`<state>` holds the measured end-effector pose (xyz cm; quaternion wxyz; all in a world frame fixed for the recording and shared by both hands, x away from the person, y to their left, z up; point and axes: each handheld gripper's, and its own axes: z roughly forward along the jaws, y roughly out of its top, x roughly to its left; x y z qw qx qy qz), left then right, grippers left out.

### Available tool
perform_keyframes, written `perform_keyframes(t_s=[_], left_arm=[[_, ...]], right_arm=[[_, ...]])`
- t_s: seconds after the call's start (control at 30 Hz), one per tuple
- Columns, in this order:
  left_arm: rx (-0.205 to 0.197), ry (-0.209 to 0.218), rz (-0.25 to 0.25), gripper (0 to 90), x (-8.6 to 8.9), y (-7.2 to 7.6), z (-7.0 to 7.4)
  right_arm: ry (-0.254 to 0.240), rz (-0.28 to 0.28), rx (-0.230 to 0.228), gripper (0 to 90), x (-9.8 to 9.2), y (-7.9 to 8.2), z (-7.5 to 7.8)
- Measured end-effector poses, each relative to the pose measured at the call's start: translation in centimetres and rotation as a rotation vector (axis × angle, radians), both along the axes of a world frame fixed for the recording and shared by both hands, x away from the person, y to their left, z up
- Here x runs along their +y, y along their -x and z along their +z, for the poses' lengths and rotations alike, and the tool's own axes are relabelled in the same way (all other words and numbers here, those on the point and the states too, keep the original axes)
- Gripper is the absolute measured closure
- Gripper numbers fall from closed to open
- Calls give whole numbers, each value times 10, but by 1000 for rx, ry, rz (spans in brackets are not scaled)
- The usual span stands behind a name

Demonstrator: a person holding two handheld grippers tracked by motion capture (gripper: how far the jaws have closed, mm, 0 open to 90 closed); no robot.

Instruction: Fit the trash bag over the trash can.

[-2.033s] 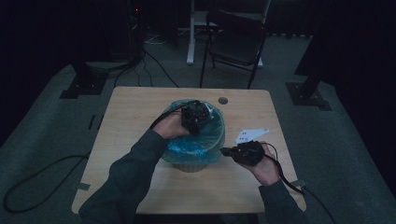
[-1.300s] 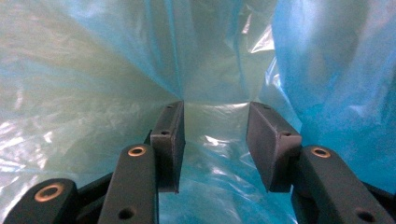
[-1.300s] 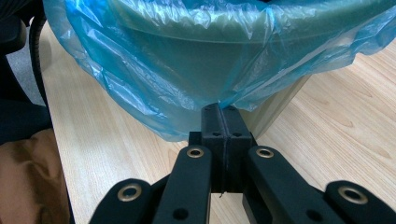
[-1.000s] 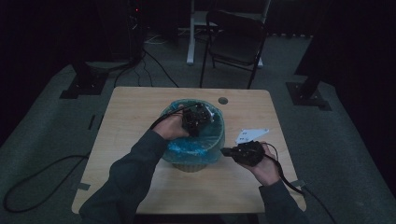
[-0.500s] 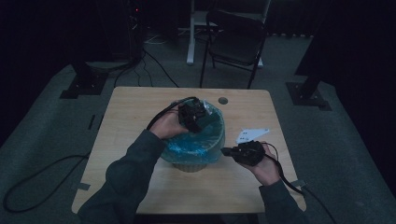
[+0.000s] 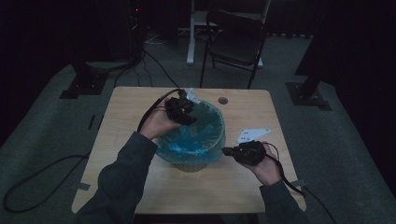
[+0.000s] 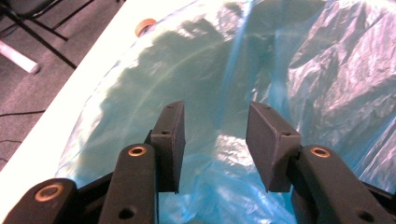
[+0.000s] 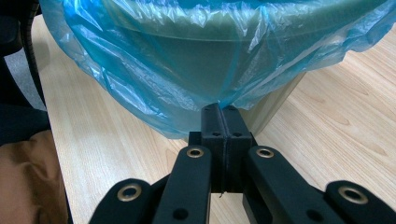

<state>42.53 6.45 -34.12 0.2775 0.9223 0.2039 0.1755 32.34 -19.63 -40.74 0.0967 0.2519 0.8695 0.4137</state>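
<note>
We note a pale wooden table [image 6: 140,186] on grey carpet in a dim room, with a dark folding chair [image 6: 236,39] beyond its far edge. Mid-table stands a bin [image 6: 194,164] lined with a crinkled translucent blue bag [image 6: 196,135] (overhang draped outside the rim). The left gripper [image 7: 215,140] hangs above the liner, jaws wide, holding nothing. The right gripper [image 8: 223,122] is clamped on the bag's hanging edge.

One bin [image 6: 196,161], one blue bag [image 6: 194,135], one chair [image 6: 236,39].
</note>
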Motion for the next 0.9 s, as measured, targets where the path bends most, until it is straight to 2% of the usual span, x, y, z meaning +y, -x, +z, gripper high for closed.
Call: perform_keyframes(t_s=[0.1,0.23,0.53,0.7,0.9], left_arm=[[-4,17,10,574,4,0,1],[-26,65,28,574,14,2,4],[-69,153,97,570,33,5,13],[-97,175,122,569,39,7,16],[-107,176,136,561,44,7,17]], right_arm=[[-1,-2,-1,900,0,0,0],[-1,-5,-2,900,-1,0,0],[-4,-10,0,900,-2,-1,0],[-5,-12,-1,900,-3,-1,0],[-7,-15,1,900,-4,-2,0]])
